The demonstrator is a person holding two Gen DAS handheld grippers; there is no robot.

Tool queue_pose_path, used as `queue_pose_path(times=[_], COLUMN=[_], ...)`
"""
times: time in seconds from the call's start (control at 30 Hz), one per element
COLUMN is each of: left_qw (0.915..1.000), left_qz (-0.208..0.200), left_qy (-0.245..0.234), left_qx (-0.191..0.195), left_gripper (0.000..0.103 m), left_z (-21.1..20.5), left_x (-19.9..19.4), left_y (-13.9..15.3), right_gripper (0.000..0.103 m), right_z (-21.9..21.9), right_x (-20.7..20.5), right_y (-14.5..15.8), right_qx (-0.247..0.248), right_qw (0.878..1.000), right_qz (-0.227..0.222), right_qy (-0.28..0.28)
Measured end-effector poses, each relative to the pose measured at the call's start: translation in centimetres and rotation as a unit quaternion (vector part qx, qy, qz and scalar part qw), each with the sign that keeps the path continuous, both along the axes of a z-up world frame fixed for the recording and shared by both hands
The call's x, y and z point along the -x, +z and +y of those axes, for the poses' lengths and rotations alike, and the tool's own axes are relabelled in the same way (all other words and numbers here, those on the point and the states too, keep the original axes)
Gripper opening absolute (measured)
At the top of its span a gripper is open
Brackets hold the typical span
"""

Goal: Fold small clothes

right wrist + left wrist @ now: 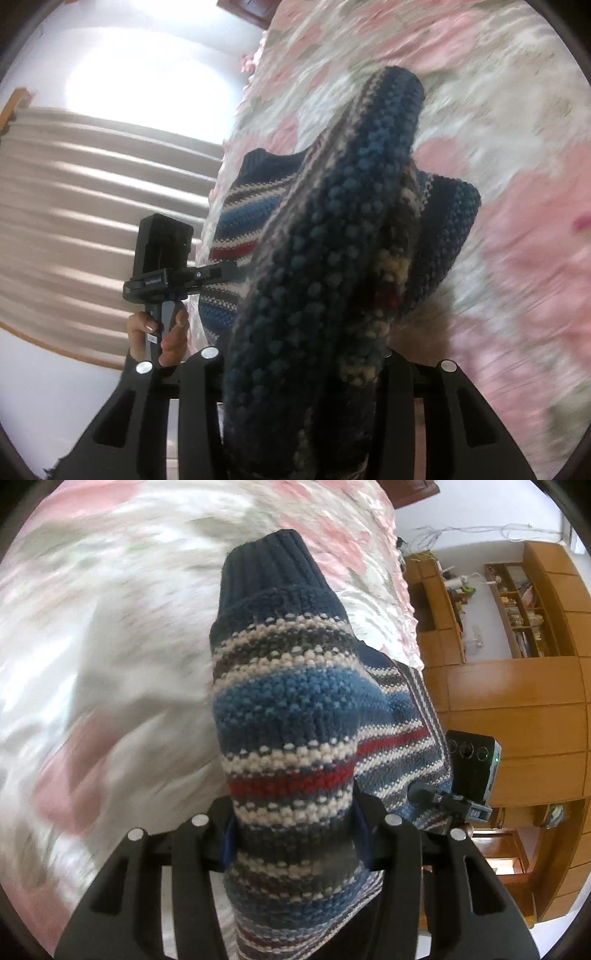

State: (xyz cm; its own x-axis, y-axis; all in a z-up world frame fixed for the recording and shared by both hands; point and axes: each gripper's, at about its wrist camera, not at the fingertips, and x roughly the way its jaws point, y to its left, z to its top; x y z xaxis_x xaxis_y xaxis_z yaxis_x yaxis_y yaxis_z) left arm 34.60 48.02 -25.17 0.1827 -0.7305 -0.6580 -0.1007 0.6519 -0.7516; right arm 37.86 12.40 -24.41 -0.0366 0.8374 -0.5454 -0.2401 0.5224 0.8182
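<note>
Both hand-held grippers (293, 834) (303, 369) clamp the striped sweater (288, 701) above the bedspread (110, 627).

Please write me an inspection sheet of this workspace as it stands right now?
Surface: bed cover in pink, white and green, blurred.
Job's things: striped knit sweater, lifted off the bed, a navy cuff at the top.
Clutter: nothing seen.
Grippers: left gripper and right gripper each shut on sweater fabric; a hand holds the left handle.
Cables: thin wires on the wall.
Surroundings: wooden shelving, pale curtain.
</note>
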Motion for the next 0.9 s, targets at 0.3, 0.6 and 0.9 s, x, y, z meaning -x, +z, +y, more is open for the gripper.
queue_pose_path(times=[0.3,0.6,0.9], left_qw=[0.9974,0.9924,0.9881], left_qz=[0.048,-0.053,-0.098], left_qy=[0.034,0.111,0.064], left_qx=[0.043,0.009,0.1], left_gripper=[0.051,0.077,0.078], left_z=[4.1,6.5,1.0], left_x=[8.5,11.9,18.3], left_y=[-8.1,-2.0,-1.0], right_gripper=[0.044,0.066,0.032], right_z=[3.2,-2.7,2.0], right_x=[6.5,4.7,0.3], right_y=[-9.5,-3.5,-6.6], right_qx=[0.001,0.062,0.042], right_qw=[0.997,0.997,0.997], right_qz=[0.075,-0.006,0.044], right_qy=[0.009,-0.056,-0.037])
